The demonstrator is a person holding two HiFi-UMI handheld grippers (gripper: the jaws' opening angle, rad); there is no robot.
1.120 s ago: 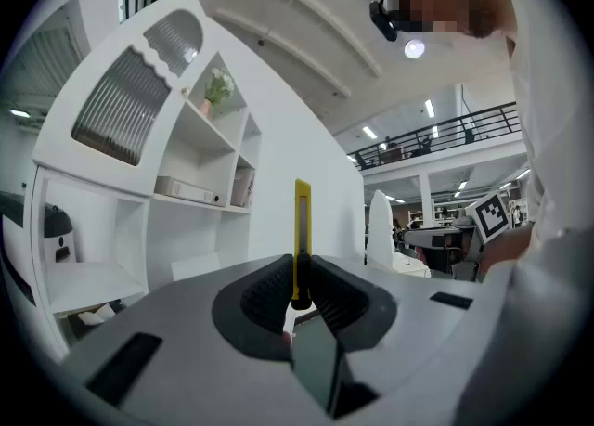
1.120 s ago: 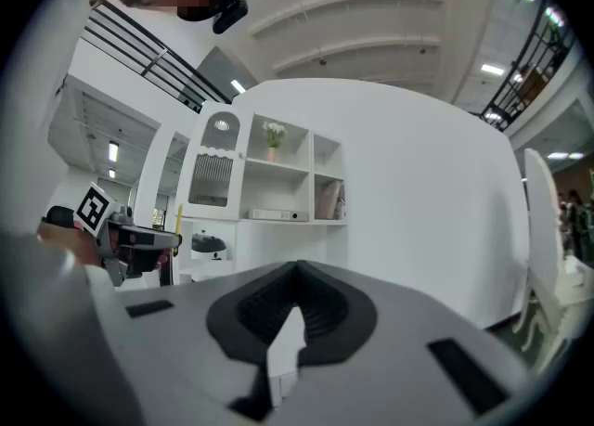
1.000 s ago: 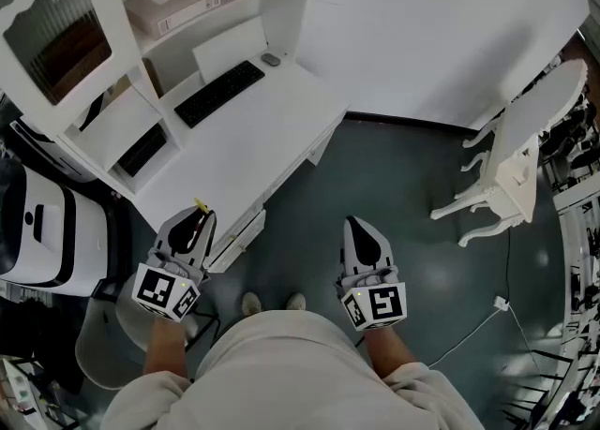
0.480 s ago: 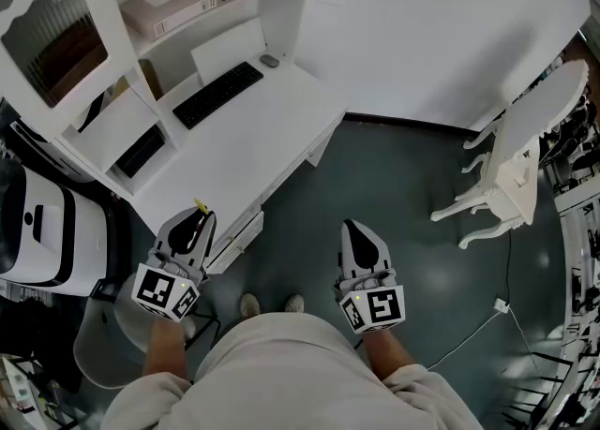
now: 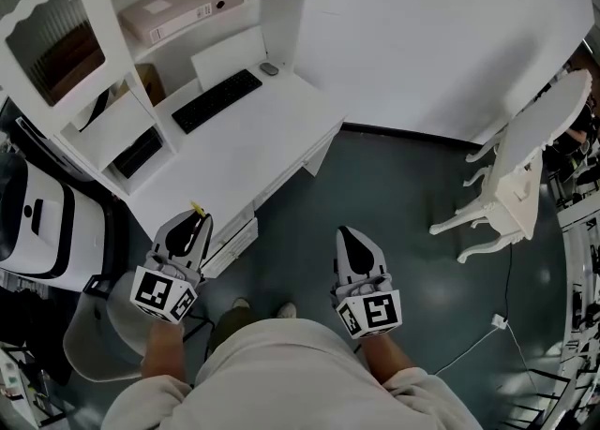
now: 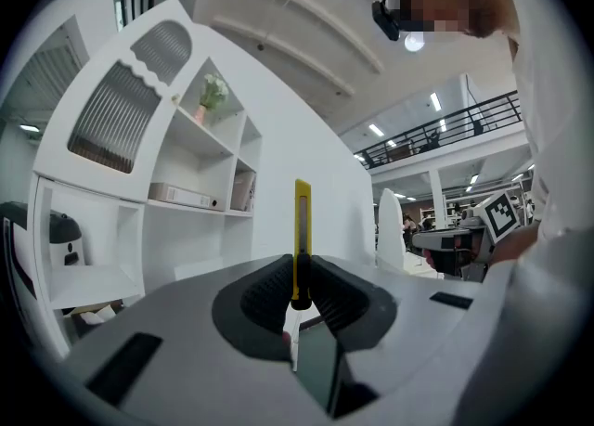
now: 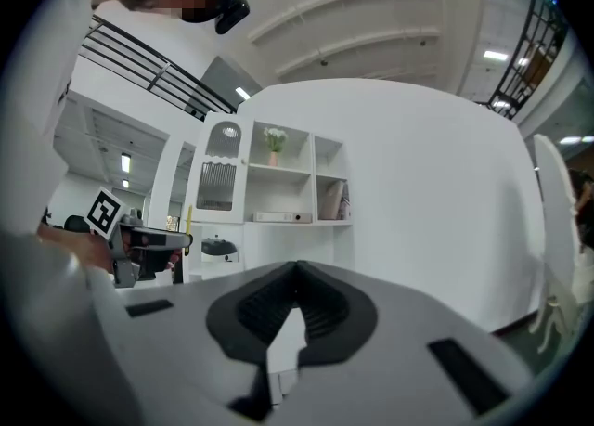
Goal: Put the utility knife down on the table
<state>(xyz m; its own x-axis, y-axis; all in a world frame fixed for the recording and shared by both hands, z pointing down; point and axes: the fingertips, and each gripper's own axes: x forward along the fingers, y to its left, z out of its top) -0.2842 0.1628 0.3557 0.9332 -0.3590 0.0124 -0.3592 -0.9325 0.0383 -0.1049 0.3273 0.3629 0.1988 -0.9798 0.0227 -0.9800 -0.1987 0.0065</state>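
Note:
A slim yellow utility knife [image 6: 302, 229] stands upright between the black pads of my left gripper [image 6: 299, 296], which is shut on its lower end. In the head view that left gripper [image 5: 192, 224] hangs by the front edge of the white desk [image 5: 246, 142], with the knife's yellow tip [image 5: 197, 207] poking out ahead of it. My right gripper [image 5: 352, 245] is over the dark floor to the right of the desk. In its own view the right gripper [image 7: 297, 292] is shut with nothing between its pads.
On the desk lie a black keyboard [image 5: 217, 98] and a small mouse [image 5: 269, 68]. White shelves [image 5: 178, 8] with a box rise behind it. A white chair [image 5: 516, 175] stands at the right, a white machine [image 5: 42, 231] at the left. A cable [image 5: 478, 330] crosses the floor.
Both grippers have shifted slightly, and the desk and shelves sit a little lower in the head view. The grip on the knife is unchanged.

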